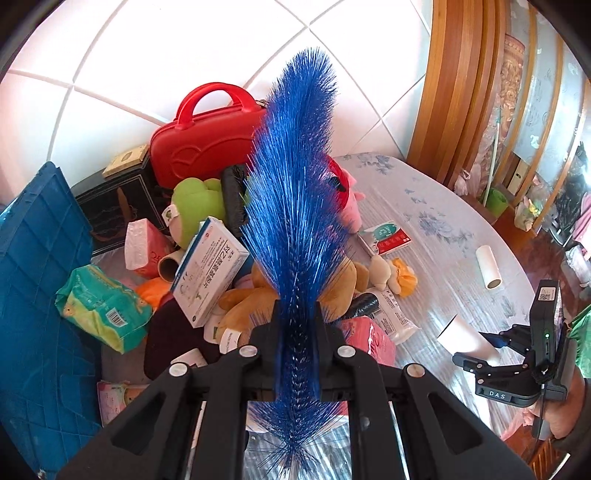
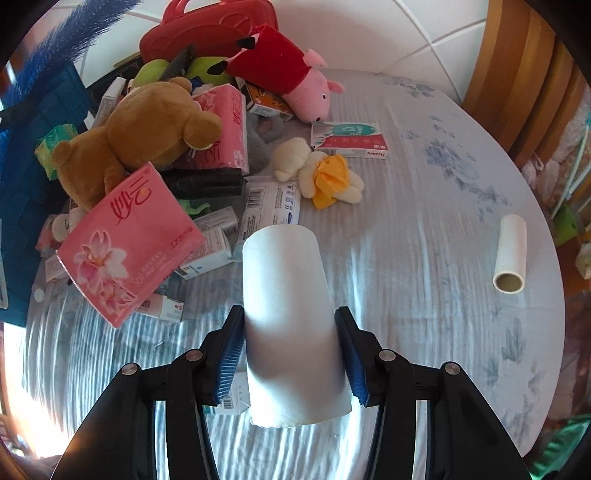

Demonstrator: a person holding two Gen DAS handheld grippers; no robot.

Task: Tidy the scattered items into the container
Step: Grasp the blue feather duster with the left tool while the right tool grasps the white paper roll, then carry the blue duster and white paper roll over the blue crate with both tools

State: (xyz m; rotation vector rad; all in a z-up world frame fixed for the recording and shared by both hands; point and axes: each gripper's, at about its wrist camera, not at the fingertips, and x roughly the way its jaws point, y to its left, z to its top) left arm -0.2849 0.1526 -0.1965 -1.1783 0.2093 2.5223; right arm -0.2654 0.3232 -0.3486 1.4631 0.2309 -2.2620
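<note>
My left gripper [image 1: 295, 321] is shut on a blue bristly brush [image 1: 295, 177], which sticks up over the pile; its tip also shows in the right wrist view as the blue brush [image 2: 70, 33]. My right gripper [image 2: 290, 314] is shut on a white paper roll [image 2: 284, 266], lifted off the cloth. From the left wrist view, the right gripper [image 1: 476, 350] with the roll [image 1: 465, 338] hangs at the lower right. A blue crate [image 1: 33, 277] stands at the left, beside the heap of items.
The heap holds a brown bear [image 2: 140, 136], pink tissue packs [image 2: 129, 240], a pig plush [image 2: 295, 74], a red handbag [image 1: 207, 136], medicine boxes [image 1: 210, 269] and a green pack [image 1: 103, 306]. A second white roll [image 2: 511, 254] lies alone on the floral tablecloth [image 2: 443, 177]. A small plush [image 2: 321, 173] lies near the middle.
</note>
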